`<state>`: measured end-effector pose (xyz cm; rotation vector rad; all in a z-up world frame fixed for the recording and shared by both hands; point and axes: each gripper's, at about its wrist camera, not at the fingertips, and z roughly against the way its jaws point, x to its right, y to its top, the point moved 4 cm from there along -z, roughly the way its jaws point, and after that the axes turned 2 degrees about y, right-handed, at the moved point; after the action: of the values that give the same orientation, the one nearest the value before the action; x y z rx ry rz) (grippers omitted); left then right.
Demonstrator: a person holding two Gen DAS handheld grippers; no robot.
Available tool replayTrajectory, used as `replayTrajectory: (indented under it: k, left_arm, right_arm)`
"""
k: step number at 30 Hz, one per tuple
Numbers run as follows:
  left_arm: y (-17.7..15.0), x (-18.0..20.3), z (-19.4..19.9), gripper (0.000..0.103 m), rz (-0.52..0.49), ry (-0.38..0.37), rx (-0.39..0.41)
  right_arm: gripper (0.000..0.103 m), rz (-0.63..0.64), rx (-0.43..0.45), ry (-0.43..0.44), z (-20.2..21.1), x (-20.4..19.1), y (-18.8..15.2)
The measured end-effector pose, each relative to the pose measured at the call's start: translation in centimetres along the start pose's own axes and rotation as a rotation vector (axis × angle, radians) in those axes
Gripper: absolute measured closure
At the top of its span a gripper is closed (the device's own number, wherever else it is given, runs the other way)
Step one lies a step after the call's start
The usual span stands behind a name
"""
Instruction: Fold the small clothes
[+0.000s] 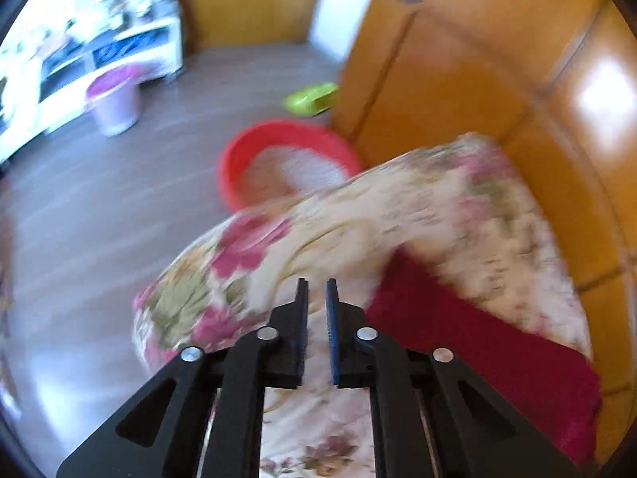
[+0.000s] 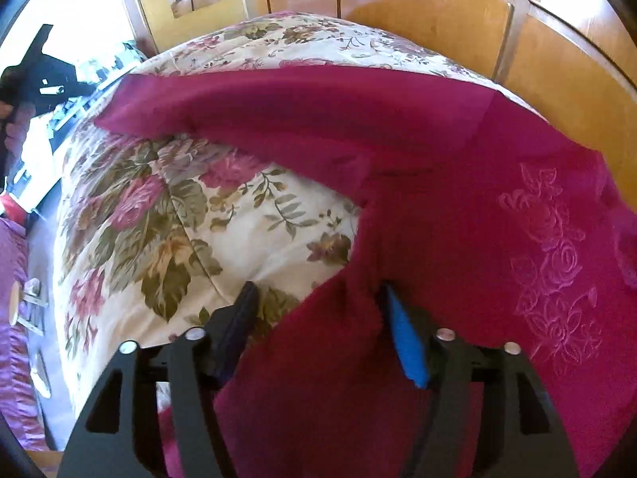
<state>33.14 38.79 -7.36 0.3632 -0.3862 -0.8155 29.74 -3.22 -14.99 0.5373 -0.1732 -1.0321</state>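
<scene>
A dark red cloth [image 2: 458, 207] with embossed roses lies spread on the floral bedspread [image 2: 191, 215], its far edge folded over. My right gripper [image 2: 316, 290] is open, its jaws wide apart over a raised ridge of the red cloth, which lies between the fingers. In the blurred left wrist view the red cloth [image 1: 477, 334] lies at the right on the floral bedspread [image 1: 458, 207]. My left gripper [image 1: 317, 285] has its jaws nearly together with a narrow gap and nothing between them, just left of the cloth's edge. The left gripper also shows in the right wrist view [image 2: 36, 75] at the far left.
A wooden headboard [image 2: 438, 16] runs behind the bed. On the floor beside the bed stand a red basin [image 1: 286, 159], a green dustpan [image 1: 310, 97] and a pink bucket [image 1: 115, 103]. A white cabinet [image 1: 99, 55] stands at the far left. Purple fabric [image 2: 16, 318] lies left of the bed.
</scene>
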Motion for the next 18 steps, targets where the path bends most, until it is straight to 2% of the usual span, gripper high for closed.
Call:
replayTrajectory:
  k: [2, 3, 5, 9, 14, 18]
  left_arm:
    - [-1.7, 0.0, 0.1, 0.084, -0.014, -0.026, 0.003]
    - [-2.8, 0.2, 0.2, 0.072, -0.023, -0.029, 0.001]
    - [-5.2, 0.1, 1.0, 0.070, -0.041, -0.052, 0.011]
    - [-9.5, 0.2, 3.2, 0.069, -0.133, -0.038, 0.038]
    - [-14.6, -0.7, 4.8, 0.069, -0.169, -0.100, 0.003]
    - [-17.9, -0.9, 5.8, 0.069, -0.202, -0.107, -0.014]
  right_arm:
    - [0.035, -0.020, -0.002, -0.026, 0.3, -0.3, 0.0]
    - [0.033, -0.029, -0.003, -0.029, 0.6, -0.8, -0.1]
    - [0.027, -0.011, 0.010, -0.029, 1.3, -1.6, -0.2]
    - [0.027, 0.021, 0.024, -0.062, 2.4, -2.6, -0.9]
    - [0.026, -0.001, 0.048, -0.052, 4.8, -3.0, -2.7]
    - [0.026, -0.017, 0.079, -0.089, 7.1, -2.9, -4.6]
